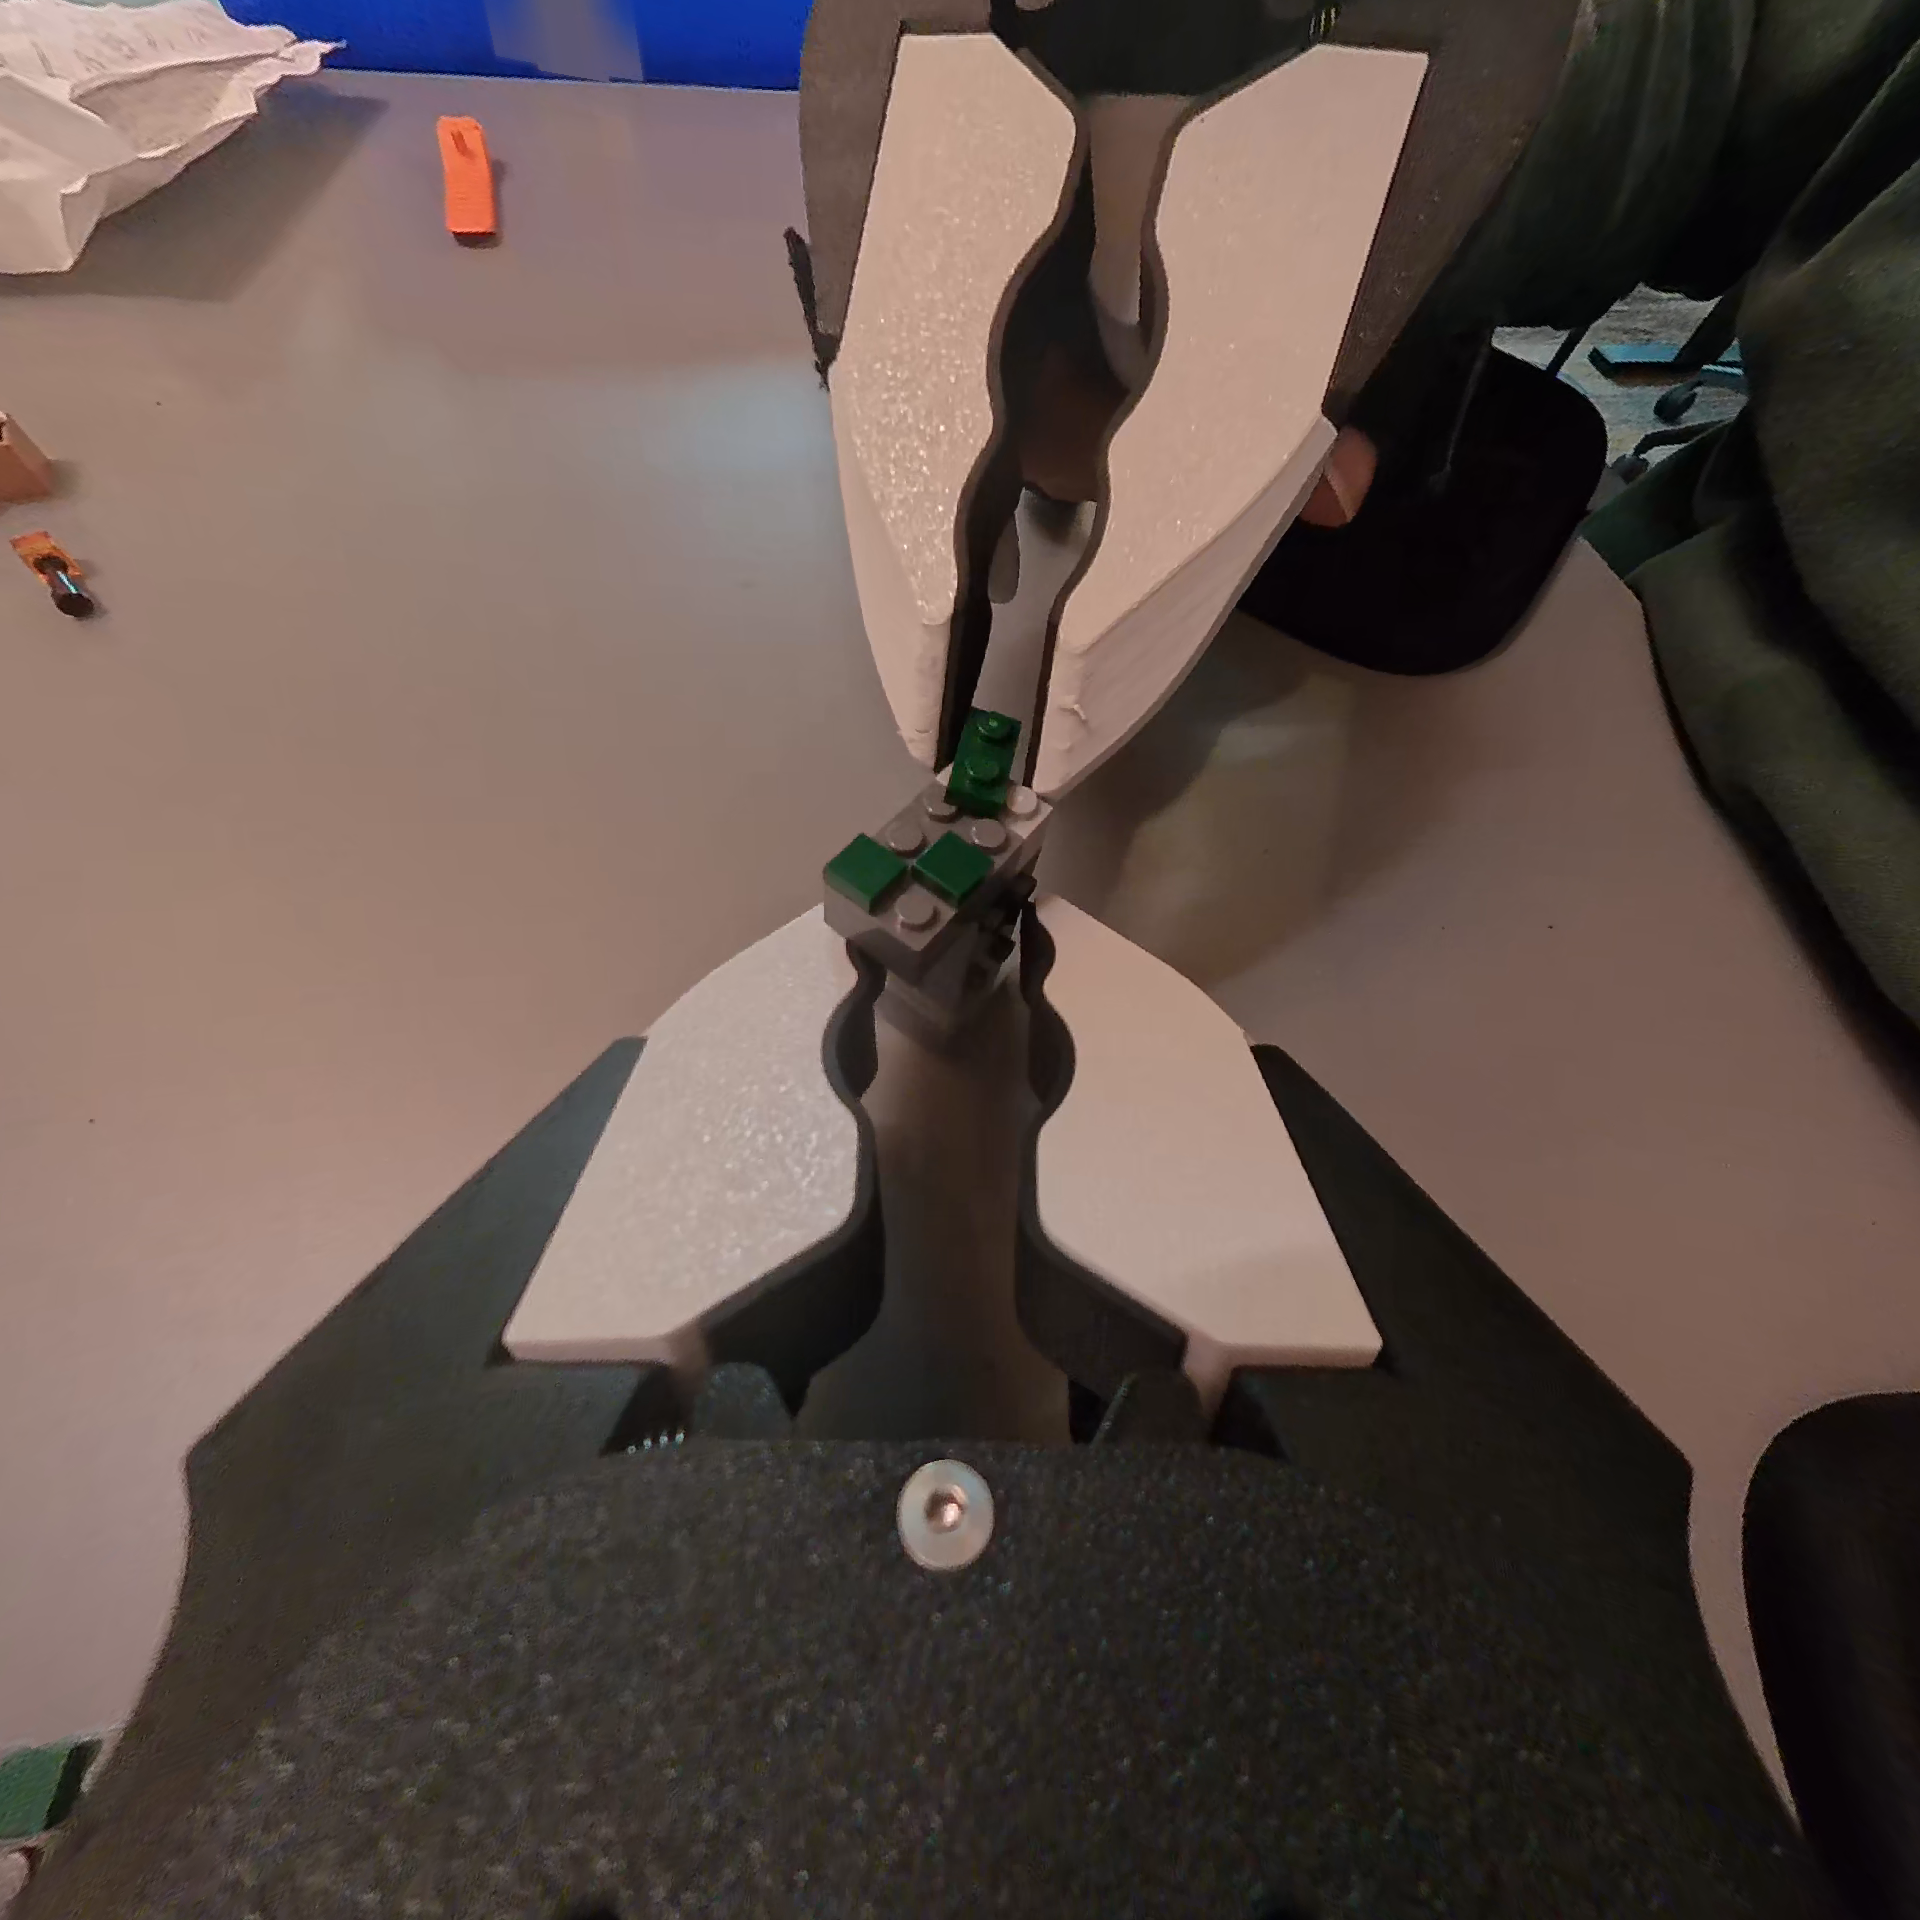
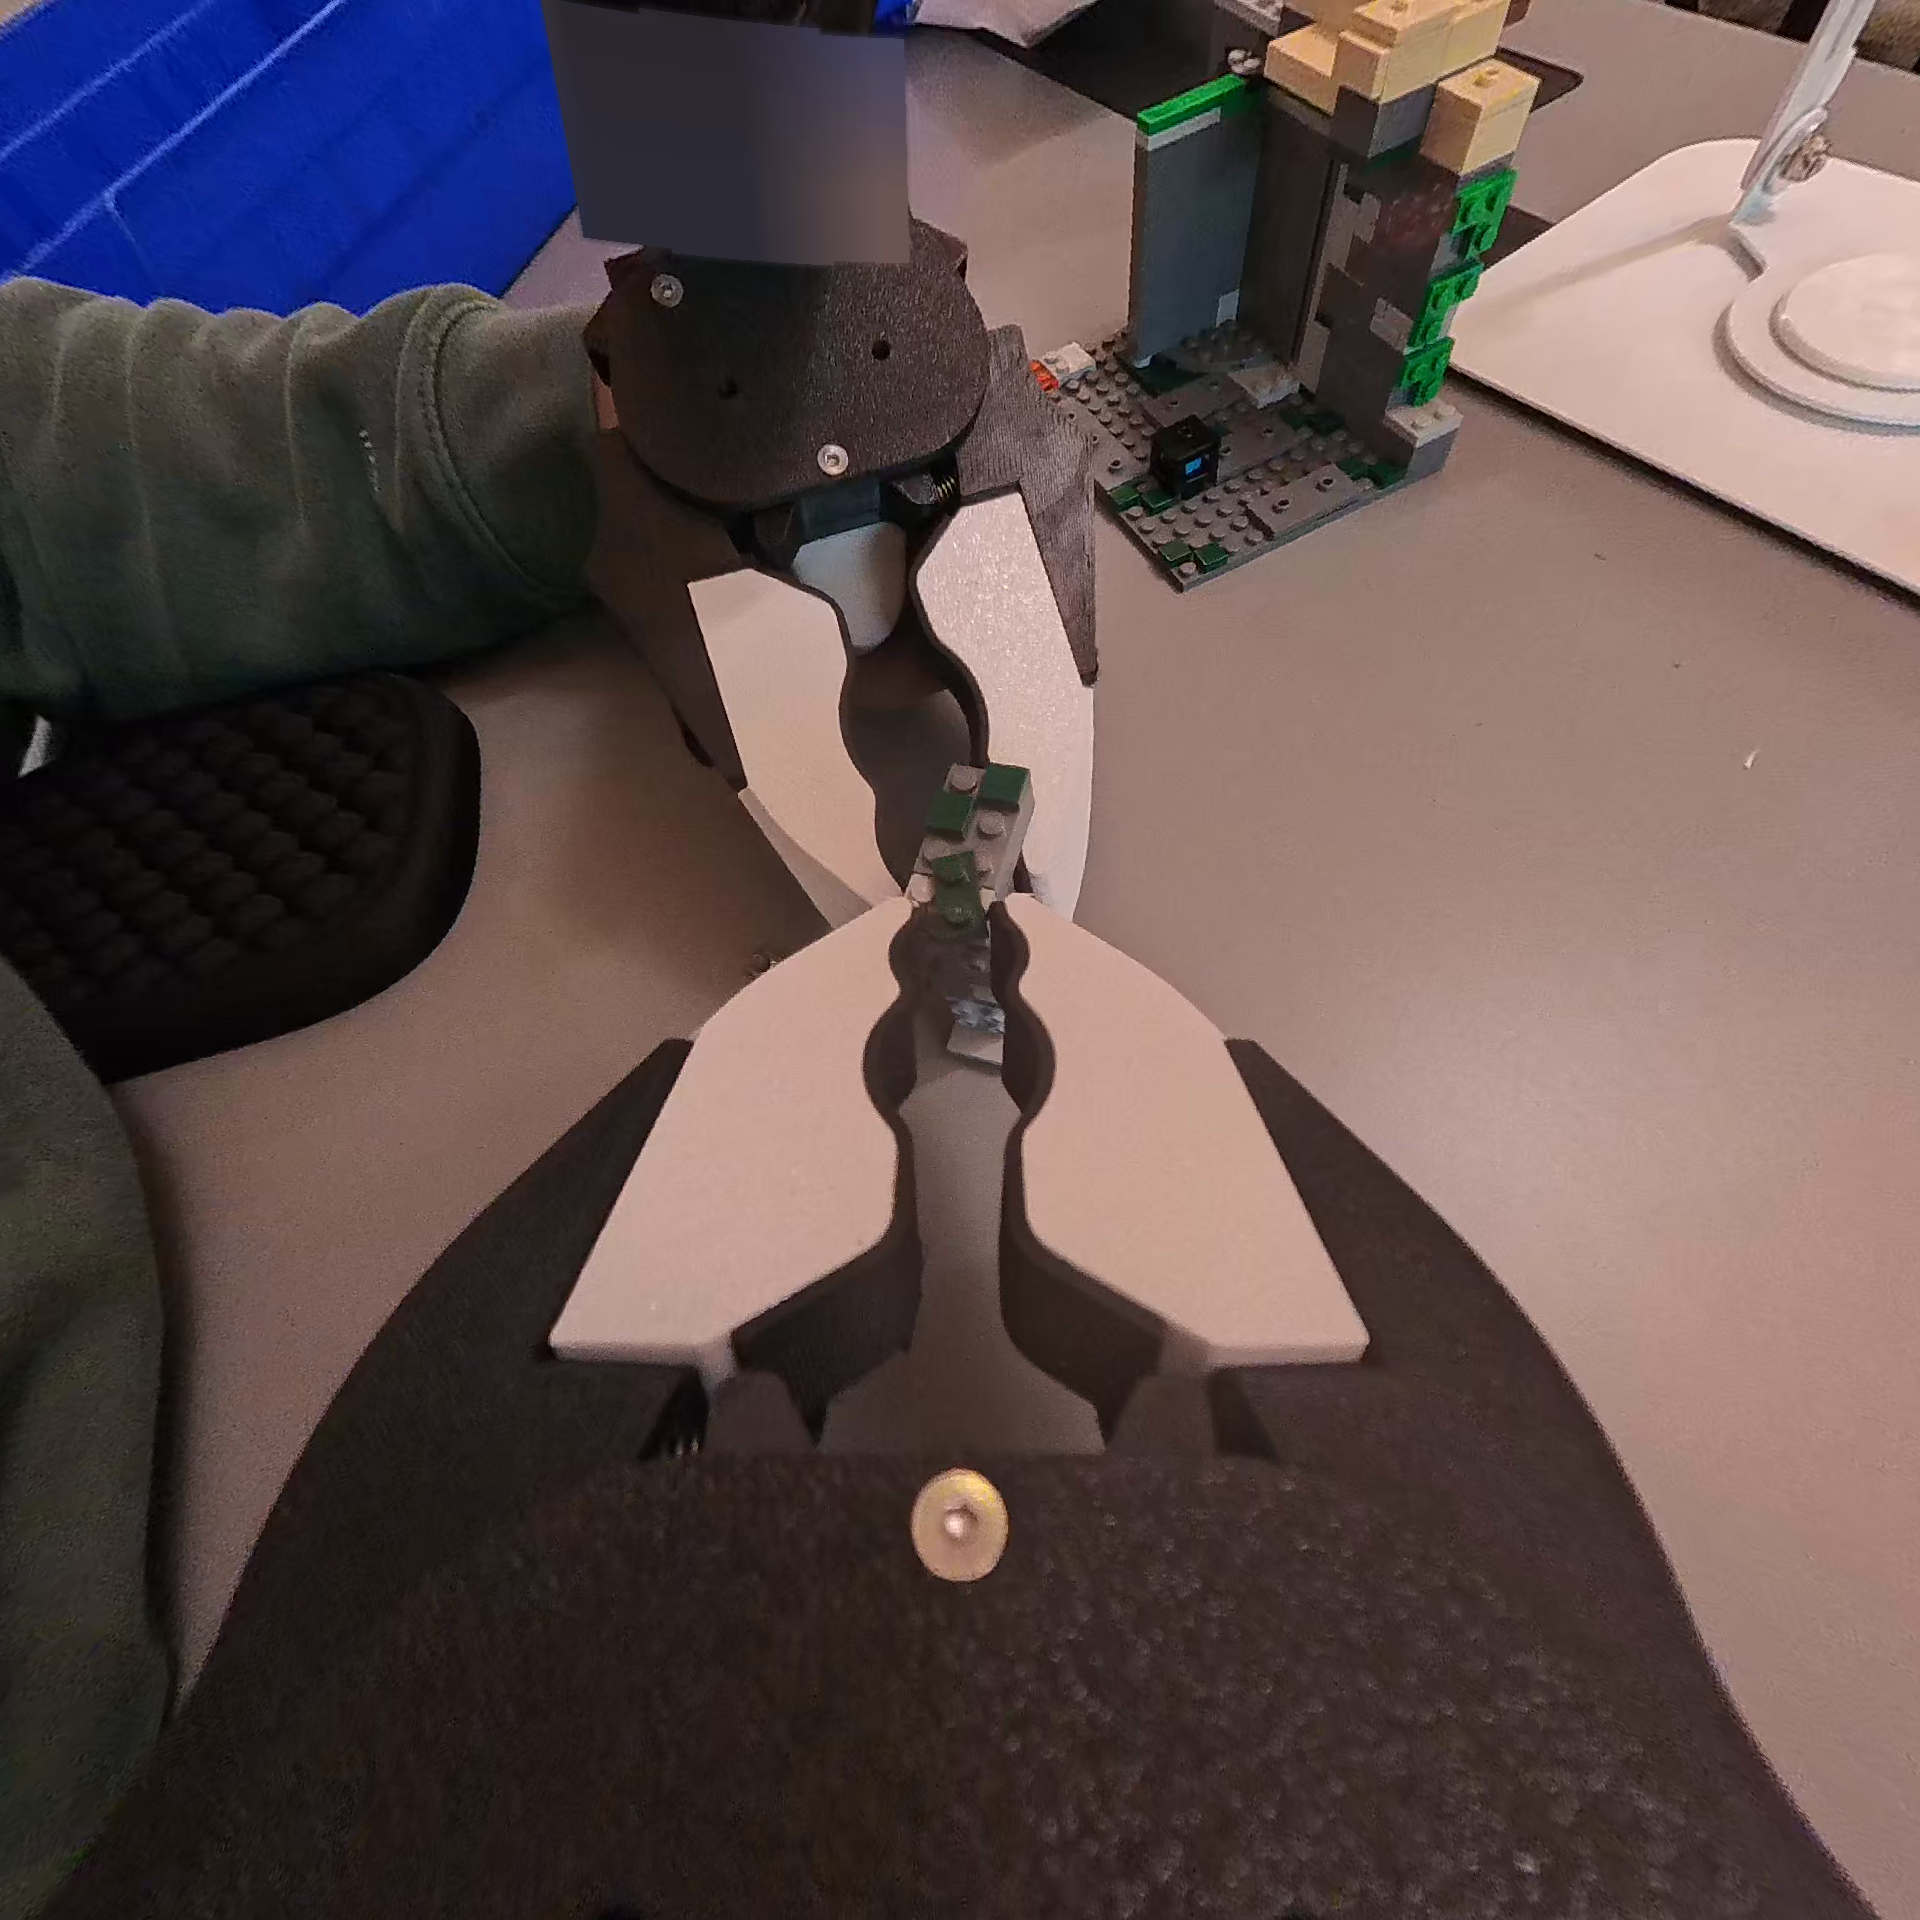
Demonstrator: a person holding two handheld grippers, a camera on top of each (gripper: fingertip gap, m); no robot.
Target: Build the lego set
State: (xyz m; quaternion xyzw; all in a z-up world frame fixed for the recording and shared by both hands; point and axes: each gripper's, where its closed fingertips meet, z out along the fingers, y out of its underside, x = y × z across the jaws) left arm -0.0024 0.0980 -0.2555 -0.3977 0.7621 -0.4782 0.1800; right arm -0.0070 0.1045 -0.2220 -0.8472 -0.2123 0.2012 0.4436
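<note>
My left gripper [image 1: 935, 935] is shut on a small grey lego sub-assembly [image 1: 940, 883] with two dark green tiles on top, and holds it above the grey table [image 1: 416, 831]. My right gripper [image 1: 987, 764] comes in from the far side, shut on a dark green two-stud plate [image 1: 985, 753]. The plate rests on the far top edge of the assembly. In the right wrist view, my right gripper [image 2: 951, 914] grips the green plate [image 2: 956, 896], and the left gripper [image 2: 971, 852] holds the assembly [image 2: 987, 821] opposite it.
A larger lego build [image 2: 1320, 312] on a studded baseplate stands at the back right, next to a white stand base [image 2: 1766, 343]. An orange brick separator [image 1: 468, 177], a white paper bag [image 1: 114, 104] and small loose parts [image 1: 52, 571] lie on the left. A black cushion [image 2: 208, 862] and a blue bin [image 2: 260, 135] are nearby. Only a small space, under 4 cm, lies between the two pairs of fingers. Left tips and right tips are each some 35 cm from the orange brick separator [image 1: 468, 177].
</note>
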